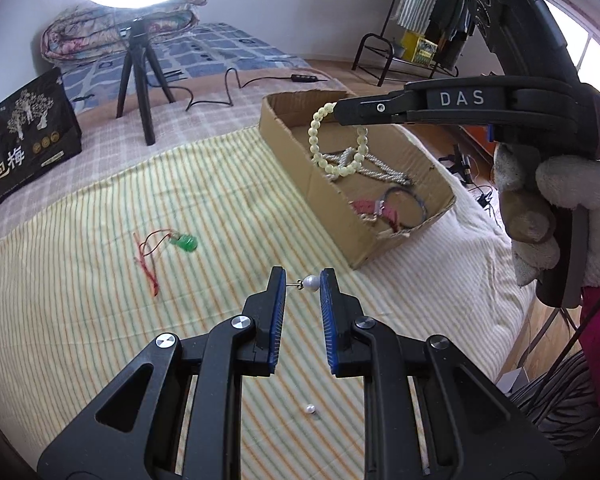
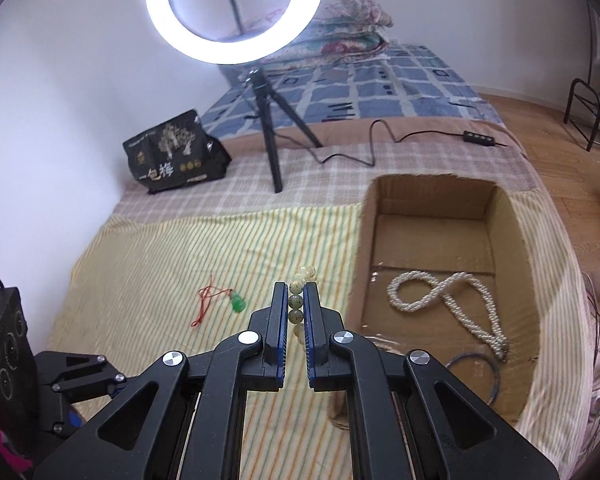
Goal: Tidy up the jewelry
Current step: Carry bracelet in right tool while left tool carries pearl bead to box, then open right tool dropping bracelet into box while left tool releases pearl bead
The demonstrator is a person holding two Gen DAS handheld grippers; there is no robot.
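Observation:
My left gripper (image 1: 303, 280) is shut on a pearl earring (image 1: 310, 282), pinched at the fingertips above the striped cloth (image 1: 100, 300). A second pearl (image 1: 310, 409) lies on the cloth below it. My right gripper (image 1: 340, 110) is shut on a cream bead bracelet (image 1: 320, 148), which hangs over the cardboard box (image 1: 292, 140). In the right wrist view the bracelet (image 2: 296, 304) sits between the pads of that gripper (image 2: 296, 292), left of the box (image 2: 432, 179). A green gourd pendant on a red cord (image 1: 184, 242) (image 2: 238, 303) lies on the cloth to the left.
Inside the box lie a white pearl necklace (image 2: 444, 300), a red tassel piece (image 1: 364, 208) and a blue cord loop (image 1: 410, 204). Behind stand a ring light tripod (image 2: 270, 136) with its cable (image 2: 364, 148) and a black snack bag (image 2: 172, 156). The bed edge drops off right of the box.

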